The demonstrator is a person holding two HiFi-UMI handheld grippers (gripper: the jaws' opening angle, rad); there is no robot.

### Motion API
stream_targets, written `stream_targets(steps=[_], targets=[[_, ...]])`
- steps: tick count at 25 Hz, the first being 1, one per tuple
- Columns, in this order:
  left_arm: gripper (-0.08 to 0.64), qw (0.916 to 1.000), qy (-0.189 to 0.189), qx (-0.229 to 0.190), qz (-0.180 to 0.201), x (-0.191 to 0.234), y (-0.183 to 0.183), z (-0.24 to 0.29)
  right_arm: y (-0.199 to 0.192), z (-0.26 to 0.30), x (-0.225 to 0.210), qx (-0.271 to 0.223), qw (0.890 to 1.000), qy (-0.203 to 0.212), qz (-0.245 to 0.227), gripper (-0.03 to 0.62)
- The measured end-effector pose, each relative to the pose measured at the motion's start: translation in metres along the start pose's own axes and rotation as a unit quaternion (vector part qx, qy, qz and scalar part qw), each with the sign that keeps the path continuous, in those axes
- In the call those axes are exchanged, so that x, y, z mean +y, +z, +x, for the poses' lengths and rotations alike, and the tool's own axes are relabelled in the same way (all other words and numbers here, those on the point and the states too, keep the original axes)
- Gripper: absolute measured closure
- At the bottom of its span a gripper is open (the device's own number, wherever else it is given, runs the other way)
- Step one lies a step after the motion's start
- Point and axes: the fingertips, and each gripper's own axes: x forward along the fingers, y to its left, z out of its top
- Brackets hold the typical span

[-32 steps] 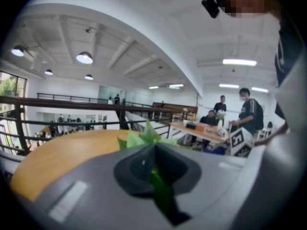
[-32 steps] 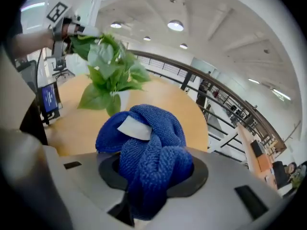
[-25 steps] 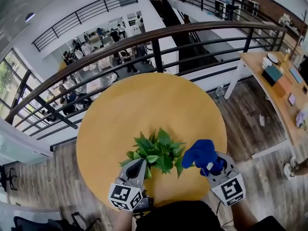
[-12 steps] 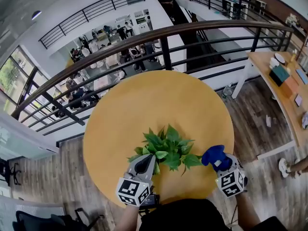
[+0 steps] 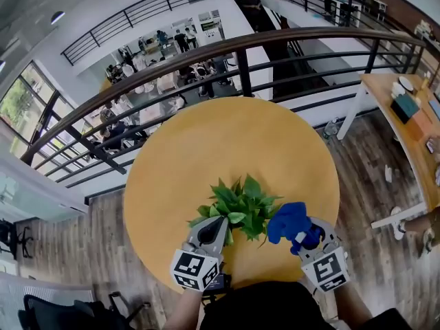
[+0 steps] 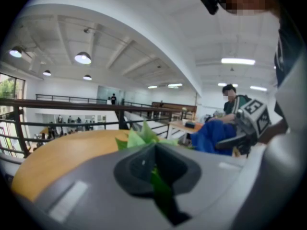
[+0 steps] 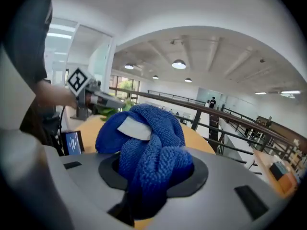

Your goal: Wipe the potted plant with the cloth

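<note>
A small green potted plant (image 5: 239, 206) stands near the front edge of the round wooden table (image 5: 206, 150); its pot is hidden under the leaves. My left gripper (image 5: 214, 229) is shut on a leaf (image 6: 160, 191) at the plant's near left side. The right gripper (image 5: 300, 238) is shut on a bunched blue cloth (image 5: 289, 221), and the cloth touches the leaves at the plant's right edge. In the right gripper view the cloth (image 7: 146, 145) fills the jaws, with a white tag on top. From the left gripper view, the cloth (image 6: 213, 135) shows to the right behind the leaves (image 6: 139, 137).
A dark railing (image 5: 240, 53) curves right behind the table, with a drop to a lower floor beyond. A wooden desk (image 5: 405, 108) with small items stands at the right. A small device with a screen (image 7: 73, 143) lies at the table's near edge.
The right gripper with the cloth pulled away to the right of the plant, then came back left against the leaves. The left gripper has kept its hold on the leaf.
</note>
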Motion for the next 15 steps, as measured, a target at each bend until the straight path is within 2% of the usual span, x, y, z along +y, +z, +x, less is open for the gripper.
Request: stream_targets(steps=[5, 8, 10, 12, 15], targets=[[0.558, 1.0, 0.004, 0.003, 0.0, 0.002, 0.0, 0.002, -0.081, 0.005, -0.025, 0.107, 0.993, -0.041, -0.006, 0.436], [0.558, 1.0, 0.004, -0.001, -0.001, 0.001, 0.002, 0.003, -0.095, -0.012, -0.053, 0.13, 0.988, -0.078, -0.008, 0.436], [0.558, 1.0, 0.002, -0.003, -0.001, 0.0, 0.002, 0.001, -0.073, -0.023, -0.063, 0.102, 0.99, -0.099, -0.01, 0.436], [0.56, 1.0, 0.001, -0.004, -0.001, -0.001, 0.002, -0.001, -0.03, -0.031, -0.062, 0.043, 0.993, -0.105, -0.016, 0.436], [0.56, 1.0, 0.001, -0.005, -0.002, -0.001, 0.001, -0.001, 0.038, -0.027, -0.032, -0.038, 0.996, -0.068, -0.04, 0.436]])
